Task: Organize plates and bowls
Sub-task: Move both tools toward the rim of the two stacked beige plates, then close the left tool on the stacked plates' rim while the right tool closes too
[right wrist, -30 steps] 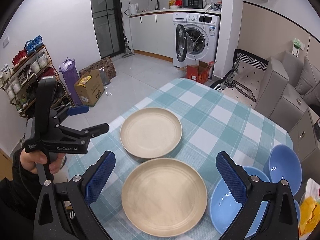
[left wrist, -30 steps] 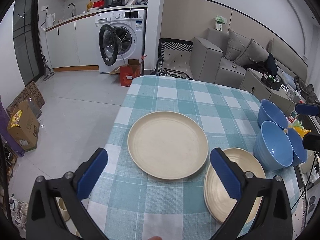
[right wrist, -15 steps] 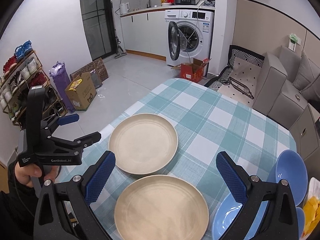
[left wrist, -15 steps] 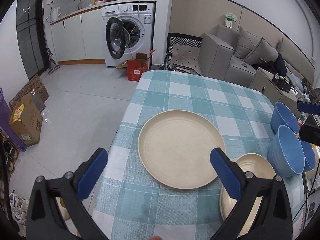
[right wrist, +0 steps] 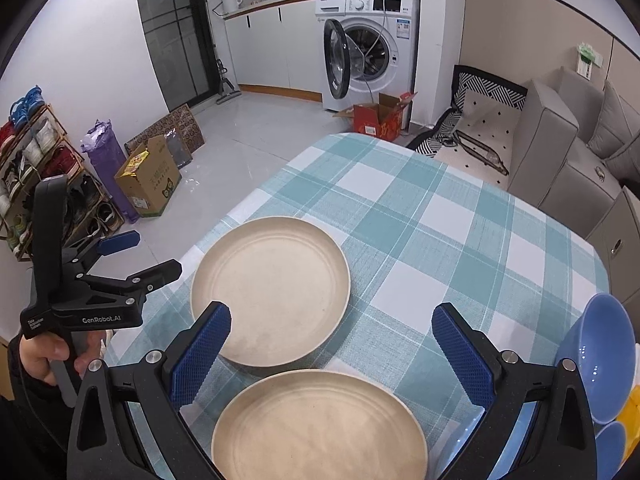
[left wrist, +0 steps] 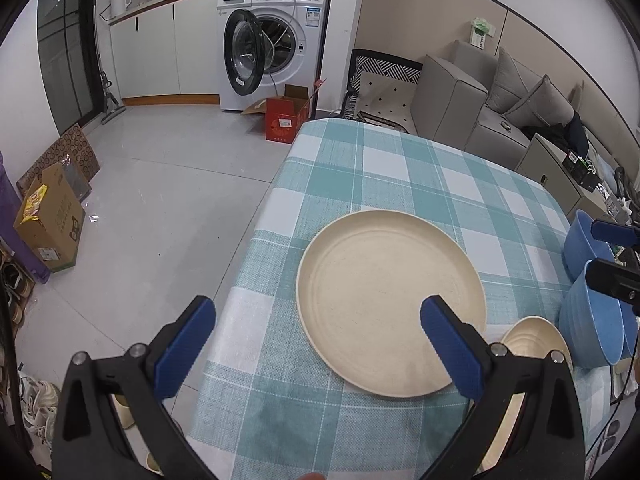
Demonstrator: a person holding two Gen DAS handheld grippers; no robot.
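Observation:
Two cream plates lie on the checked tablecloth. The far plate [left wrist: 390, 300] [right wrist: 272, 294] sits near the table's left edge. The near plate [right wrist: 320, 426] [left wrist: 536, 344] lies below my right gripper. Blue bowls [left wrist: 596, 312] [right wrist: 600, 360] stand at the right. My left gripper [left wrist: 316, 348] is open and empty, over the table's edge beside the far plate; it also shows in the right wrist view [right wrist: 136, 256]. My right gripper [right wrist: 332, 354] is open and empty above the near plate; its tips show in the left wrist view [left wrist: 612, 256] by the bowls.
The table [right wrist: 440, 220] drops off to the floor on the left. A red box [left wrist: 286, 120], an open washing machine [left wrist: 260, 52], a cardboard box [left wrist: 48, 216], a shoe rack [right wrist: 24, 160] and a grey sofa [left wrist: 480, 100] stand around. Something yellow [right wrist: 632, 412] lies by the bowls.
Both grippers have moved back and to the left along the table, so the plates have slid right and lower in both views. Both stay open; plates and bowls have not moved.

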